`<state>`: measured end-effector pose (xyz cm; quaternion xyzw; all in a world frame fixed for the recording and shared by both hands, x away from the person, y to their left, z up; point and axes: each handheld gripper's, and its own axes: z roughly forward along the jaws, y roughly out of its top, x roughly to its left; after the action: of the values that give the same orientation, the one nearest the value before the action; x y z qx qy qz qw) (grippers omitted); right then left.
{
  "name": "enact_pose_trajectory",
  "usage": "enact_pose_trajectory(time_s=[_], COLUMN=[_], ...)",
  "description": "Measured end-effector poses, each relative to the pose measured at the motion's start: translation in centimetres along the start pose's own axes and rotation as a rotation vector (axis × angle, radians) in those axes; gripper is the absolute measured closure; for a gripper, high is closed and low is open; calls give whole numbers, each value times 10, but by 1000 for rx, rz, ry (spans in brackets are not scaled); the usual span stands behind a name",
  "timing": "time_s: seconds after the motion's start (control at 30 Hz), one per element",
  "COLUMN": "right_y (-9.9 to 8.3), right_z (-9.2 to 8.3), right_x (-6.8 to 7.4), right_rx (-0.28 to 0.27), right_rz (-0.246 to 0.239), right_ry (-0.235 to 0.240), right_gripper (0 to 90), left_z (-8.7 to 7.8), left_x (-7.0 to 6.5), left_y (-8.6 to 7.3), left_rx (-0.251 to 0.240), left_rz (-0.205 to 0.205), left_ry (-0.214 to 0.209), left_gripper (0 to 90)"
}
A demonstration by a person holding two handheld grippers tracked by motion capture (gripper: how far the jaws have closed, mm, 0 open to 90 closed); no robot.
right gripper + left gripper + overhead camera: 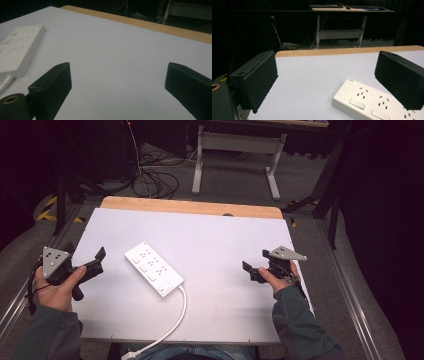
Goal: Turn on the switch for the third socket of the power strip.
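A white power strip [154,269] with several sockets and switches lies diagonally on the white tabletop [220,240]. Its white cable [176,320] runs off the near edge. My left gripper [86,251] is held at the table's left edge, a short way left of the strip, jaws wide apart and nothing between them. In the left gripper view the open left gripper [327,70] has the strip [367,102] low on the right. My right gripper [255,260] hovers over the right side of the table, open and empty. In the right gripper view the right gripper [118,75] faces bare tabletop, the strip [20,50] far left.
A wooden strip [190,206] borders the table's far edge. Beyond it stand a white desk frame [235,150] and loose cables on the floor [155,180]. Metal rails run along both sides of the table.
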<state>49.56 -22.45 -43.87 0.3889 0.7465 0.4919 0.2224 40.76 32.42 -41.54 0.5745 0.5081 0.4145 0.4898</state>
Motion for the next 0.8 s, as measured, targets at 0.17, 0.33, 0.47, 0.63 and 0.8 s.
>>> enact_pose_trajectory(time_s=[0.17, 0.33, 0.47, 0.63, 0.8], right_y=[0, 0, 0, 0, -1], right_z=[0, 0, 0, 0, 1], right_x=[0, 0, -1, 0, 0], right_rx=[5, 8, 9, 9, 10], right_rz=[-3, -7, -5, -7, -4], right_ry=[-4, -6, -8, -9, -13], right_gripper=[77, 78, 78, 79, 80], left_z=[0, 0, 1, 0, 0], left_x=[0, -1, -1, -1, 2], left_y=[0, 0, 0, 1, 1], left_rx=[1, -2, -2, -1, 8], left_rz=[-3, -1, -3, -3, -20], left_ry=[-1, -5, -3, 6, 22], left_gripper=[51, 52, 67, 165, 226])
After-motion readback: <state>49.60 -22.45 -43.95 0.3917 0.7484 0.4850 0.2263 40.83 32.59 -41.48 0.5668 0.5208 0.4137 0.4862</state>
